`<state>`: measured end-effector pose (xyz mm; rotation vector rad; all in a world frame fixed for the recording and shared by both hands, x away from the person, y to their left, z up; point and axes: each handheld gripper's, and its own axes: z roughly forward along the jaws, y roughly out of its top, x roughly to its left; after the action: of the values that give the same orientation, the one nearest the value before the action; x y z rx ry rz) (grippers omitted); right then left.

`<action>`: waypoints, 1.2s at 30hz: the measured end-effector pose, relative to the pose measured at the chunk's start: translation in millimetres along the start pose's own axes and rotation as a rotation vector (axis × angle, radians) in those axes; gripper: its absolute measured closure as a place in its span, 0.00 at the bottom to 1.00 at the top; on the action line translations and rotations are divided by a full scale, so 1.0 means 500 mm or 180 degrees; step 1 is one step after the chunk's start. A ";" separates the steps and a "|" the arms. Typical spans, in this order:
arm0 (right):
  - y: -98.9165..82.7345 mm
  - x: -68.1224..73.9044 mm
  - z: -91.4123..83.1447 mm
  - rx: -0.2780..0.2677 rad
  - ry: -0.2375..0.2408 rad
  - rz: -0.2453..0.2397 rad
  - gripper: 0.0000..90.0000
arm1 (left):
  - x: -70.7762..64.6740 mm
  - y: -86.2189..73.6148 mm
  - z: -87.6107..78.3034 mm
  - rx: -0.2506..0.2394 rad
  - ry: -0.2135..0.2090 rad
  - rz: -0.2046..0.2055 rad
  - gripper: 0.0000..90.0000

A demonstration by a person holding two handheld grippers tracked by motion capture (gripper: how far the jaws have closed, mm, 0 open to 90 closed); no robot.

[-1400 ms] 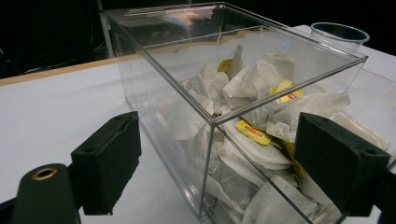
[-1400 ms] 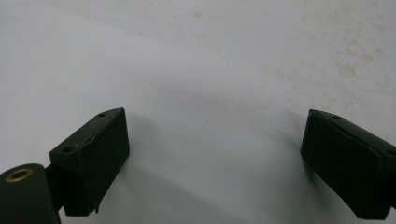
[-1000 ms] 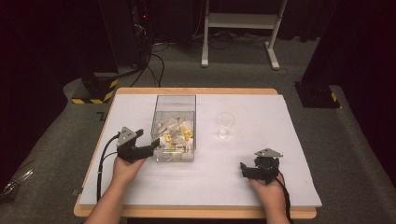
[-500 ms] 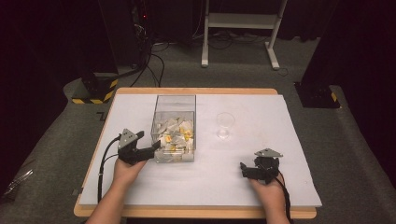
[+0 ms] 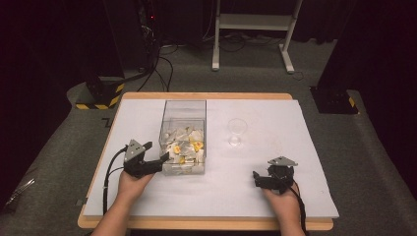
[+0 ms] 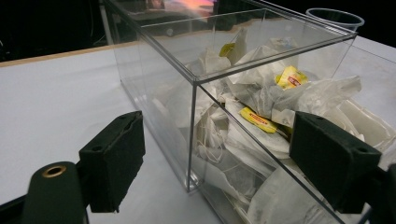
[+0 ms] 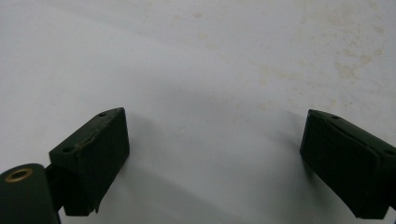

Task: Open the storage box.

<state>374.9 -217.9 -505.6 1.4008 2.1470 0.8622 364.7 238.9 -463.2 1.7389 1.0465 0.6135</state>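
From the high view, we see the clear rigid plastic box point(image 5: 183, 135) of white paper tea bags point(image 5: 184, 147) mid-table, our left gripper point(image 5: 160, 162) at its near corner, right gripper point(image 5: 255, 178) well apart. In the left gripper view, jaws gape wide astride that corner; bags look light, soft, best pinched by a tag. In the right gripper view, jaws wide over bare white tabletop point(image 7: 210, 70).

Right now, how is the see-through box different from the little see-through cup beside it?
The clear box is rectangular with flat walls; the clear cup is round. The box is far bigger than the cup. The box holds a heap of white tea bags with yellow tags; the cup looks empty. The left claw sits at the box's corner; nothing is near the cup. Both are transparent, open-topped and upright on the white table.
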 end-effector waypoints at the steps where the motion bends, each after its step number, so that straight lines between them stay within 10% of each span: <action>1: 0.000 0.000 0.000 0.0001 0.0001 0.0002 0.09 | -0.001 -0.001 -0.002 0.0010 -0.0007 0.0012 0.21; 22: 0.000 -0.001 0.000 0.0004 0.0010 0.0009 0.09 | -0.024 -0.016 -0.033 0.0062 -0.0093 0.0052 0.25; 36: 0.000 0.000 0.000 -0.0007 -0.0003 -0.0001 0.09 | -0.043 -0.023 -0.050 0.0006 -0.0263 0.0107 0.60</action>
<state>374.5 -217.8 -505.6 1.3995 2.1449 0.8633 330.5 234.2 -462.4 1.7717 0.9626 0.5571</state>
